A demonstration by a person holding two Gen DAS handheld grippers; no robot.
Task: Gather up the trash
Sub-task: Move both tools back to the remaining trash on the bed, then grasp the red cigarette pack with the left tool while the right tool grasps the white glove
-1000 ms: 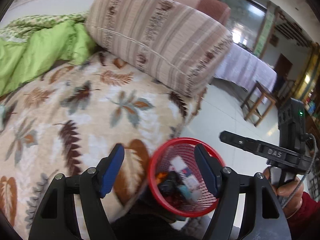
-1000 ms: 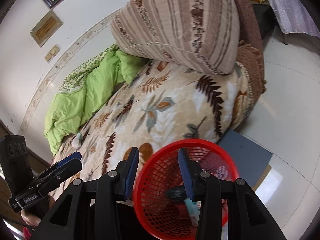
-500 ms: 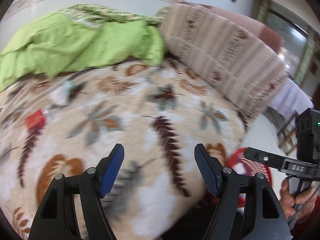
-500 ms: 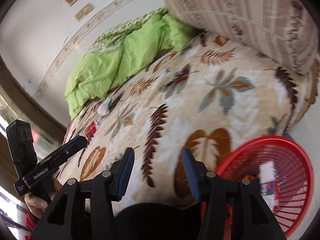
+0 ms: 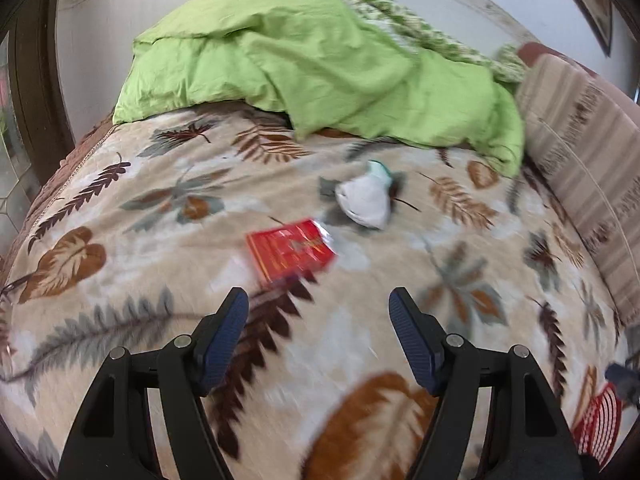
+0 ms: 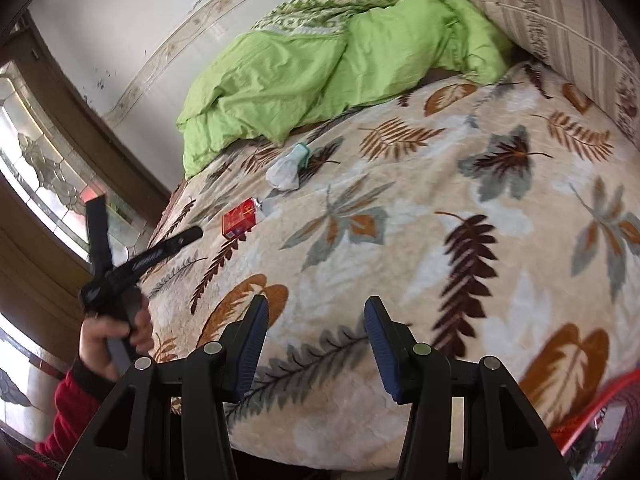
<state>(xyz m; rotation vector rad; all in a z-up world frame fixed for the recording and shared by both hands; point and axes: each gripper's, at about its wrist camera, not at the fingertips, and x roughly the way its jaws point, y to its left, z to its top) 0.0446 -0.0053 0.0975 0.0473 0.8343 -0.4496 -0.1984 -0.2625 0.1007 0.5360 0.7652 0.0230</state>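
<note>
A red packet (image 5: 291, 251) lies flat on the leaf-patterned bed, and a crumpled white wrapper with a green end (image 5: 366, 196) lies just beyond it. My left gripper (image 5: 318, 312) is open and empty, just short of the red packet. Both items show far off in the right wrist view, the red packet (image 6: 239, 222) and the white wrapper (image 6: 287, 170). My right gripper (image 6: 316, 320) is open and empty above the bed's near edge. The red mesh trash basket (image 6: 600, 412) sits low at the right edge; its rim also shows in the left wrist view (image 5: 598, 420).
A green duvet (image 5: 320, 60) is heaped at the back of the bed. A striped bolster (image 5: 584, 152) lies along the right side. A wooden door frame (image 6: 92, 120) and a patterned glass window (image 6: 44, 168) stand at the left. The leaf blanket (image 6: 440, 220) covers the bed.
Both grippers have swung left, away from the red basket and toward the middle of the bed. The red packet and white wrapper have come into the left gripper's view, now close.
</note>
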